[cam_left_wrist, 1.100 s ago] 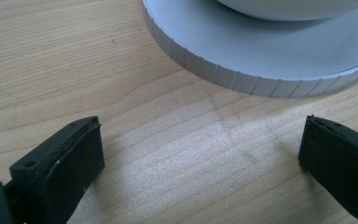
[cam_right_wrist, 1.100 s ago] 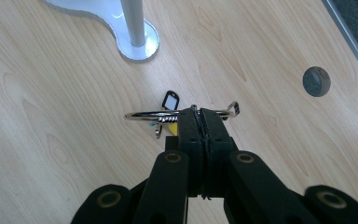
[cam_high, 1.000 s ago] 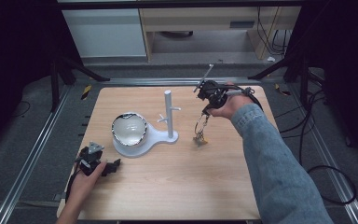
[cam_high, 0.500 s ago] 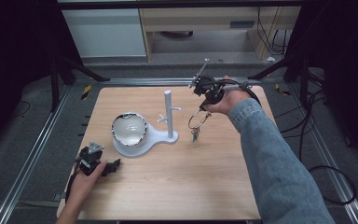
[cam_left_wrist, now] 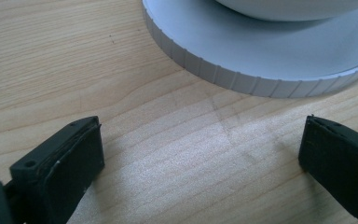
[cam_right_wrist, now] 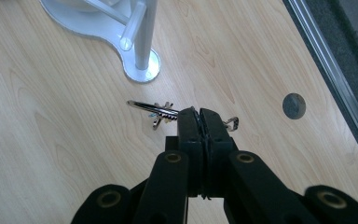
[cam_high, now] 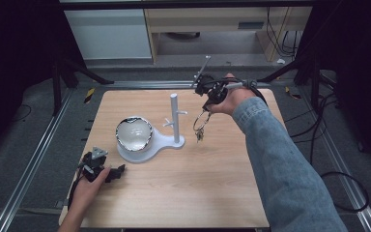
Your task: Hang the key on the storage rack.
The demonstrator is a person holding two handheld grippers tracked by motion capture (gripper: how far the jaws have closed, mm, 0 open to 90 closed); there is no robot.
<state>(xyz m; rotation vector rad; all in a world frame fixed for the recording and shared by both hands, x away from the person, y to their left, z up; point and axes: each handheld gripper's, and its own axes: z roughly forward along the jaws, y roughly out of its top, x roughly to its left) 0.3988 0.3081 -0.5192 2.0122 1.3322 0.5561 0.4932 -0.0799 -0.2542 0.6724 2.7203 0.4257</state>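
Right gripper view shows the right gripper [cam_right_wrist: 200,122] with its fingers pressed together on a key ring [cam_high: 201,121], the keys dangling below them above the desk [cam_high: 212,174], just beside the white stand [cam_high: 175,116] and its side pegs. To hang it well, I judge the loop should be steadied, then slid over a peg before letting go. The left gripper [cam_left_wrist: 200,154] rests with fingers spread wide, the stand's base just ahead

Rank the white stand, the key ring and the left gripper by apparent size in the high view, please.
1. white stand, clearly largest.
2. left gripper and key ring: they look alike in extent, and the raised keys hang nearer the camera, so I leave them unranked.
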